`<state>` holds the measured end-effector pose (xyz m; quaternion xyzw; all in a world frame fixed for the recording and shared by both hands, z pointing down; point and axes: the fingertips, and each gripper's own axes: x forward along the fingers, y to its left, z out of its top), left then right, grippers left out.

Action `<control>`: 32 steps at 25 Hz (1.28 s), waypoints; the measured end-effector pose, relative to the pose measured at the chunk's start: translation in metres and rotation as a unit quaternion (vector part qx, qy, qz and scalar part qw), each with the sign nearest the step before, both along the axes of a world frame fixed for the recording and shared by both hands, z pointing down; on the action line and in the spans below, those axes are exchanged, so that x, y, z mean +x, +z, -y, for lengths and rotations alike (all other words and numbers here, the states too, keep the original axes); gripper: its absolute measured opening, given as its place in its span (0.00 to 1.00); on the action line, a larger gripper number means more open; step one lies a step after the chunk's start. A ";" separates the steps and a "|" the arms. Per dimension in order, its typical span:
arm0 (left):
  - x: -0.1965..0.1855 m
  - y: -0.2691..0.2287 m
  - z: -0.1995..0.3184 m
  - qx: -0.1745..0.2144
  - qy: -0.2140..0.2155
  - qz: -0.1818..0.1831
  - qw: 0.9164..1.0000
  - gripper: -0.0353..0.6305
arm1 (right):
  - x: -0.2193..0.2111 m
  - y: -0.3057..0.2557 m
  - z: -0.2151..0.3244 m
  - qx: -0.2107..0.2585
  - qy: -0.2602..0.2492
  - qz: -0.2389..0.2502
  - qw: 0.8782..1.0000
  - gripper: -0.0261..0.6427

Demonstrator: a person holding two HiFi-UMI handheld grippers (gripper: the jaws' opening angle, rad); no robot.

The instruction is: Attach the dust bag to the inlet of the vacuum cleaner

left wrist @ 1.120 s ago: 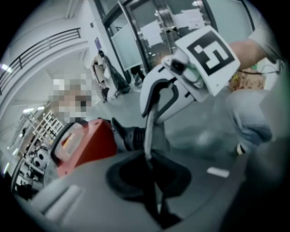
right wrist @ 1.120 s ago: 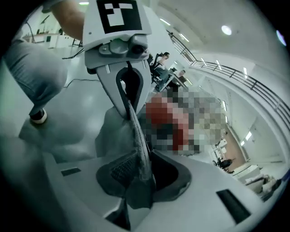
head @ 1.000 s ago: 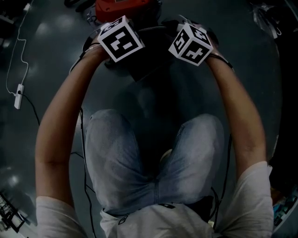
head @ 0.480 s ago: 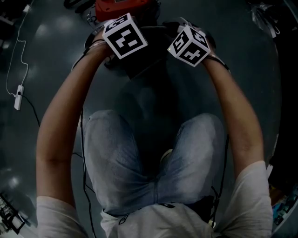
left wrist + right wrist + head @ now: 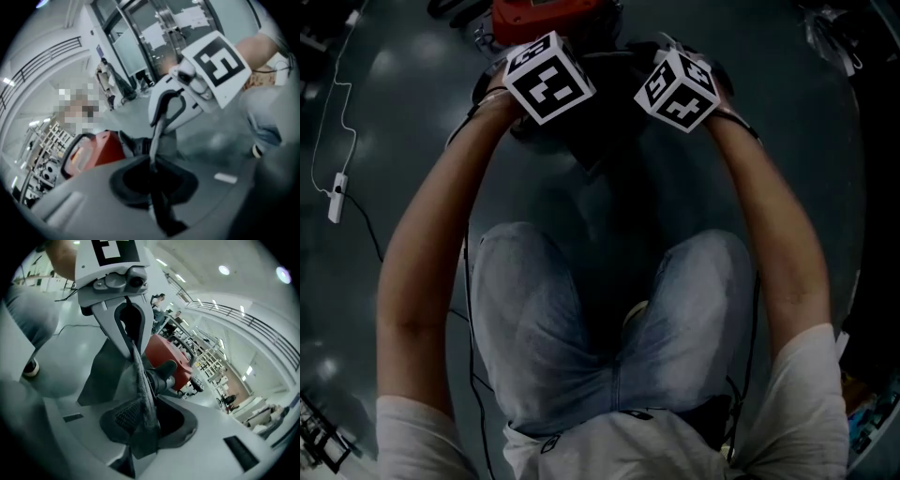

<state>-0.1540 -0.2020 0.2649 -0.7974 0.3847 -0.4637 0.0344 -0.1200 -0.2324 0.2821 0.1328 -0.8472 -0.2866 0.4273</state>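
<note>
A dark grey fabric dust bag [image 5: 598,127] hangs stretched between my two grippers, just in front of the red vacuum cleaner [image 5: 546,13]. My left gripper [image 5: 152,180] is shut on one thin edge of the bag [image 5: 157,140]. On the opposite side, my right gripper [image 5: 145,423] is shut on the bag's bunched fabric [image 5: 140,394]. Only the marker cubes [image 5: 548,77] show in the head view; the fingertips are hidden there. Beyond the bag, the vacuum's red body [image 5: 166,350] has a black inlet stub [image 5: 161,370]. The bag stands apart from it.
The person's knees in jeans [image 5: 609,309] fill the floor below the grippers. A white power strip [image 5: 337,192] with its cable lies on the floor at the left. Dark clutter lies at the far right [image 5: 834,33]. Shelving and people stand far behind.
The left gripper has edged slightly toward the vacuum, and the bag's hanging corner has swung a little. The right gripper has hardly moved. Both still hold the bag.
</note>
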 end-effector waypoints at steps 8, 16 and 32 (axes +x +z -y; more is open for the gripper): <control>0.004 0.000 0.004 0.010 -0.001 0.006 1.000 0.09 | 0.003 0.002 0.007 -0.013 0.015 0.011 1.000 0.17; 0.005 -0.010 0.019 0.022 -0.008 -0.004 1.000 0.11 | 0.006 0.005 0.012 -0.036 0.040 0.051 0.997 0.17; 0.003 -0.009 0.034 0.043 0.003 0.033 0.999 0.10 | 0.006 0.000 0.027 -0.017 0.068 0.068 0.995 0.16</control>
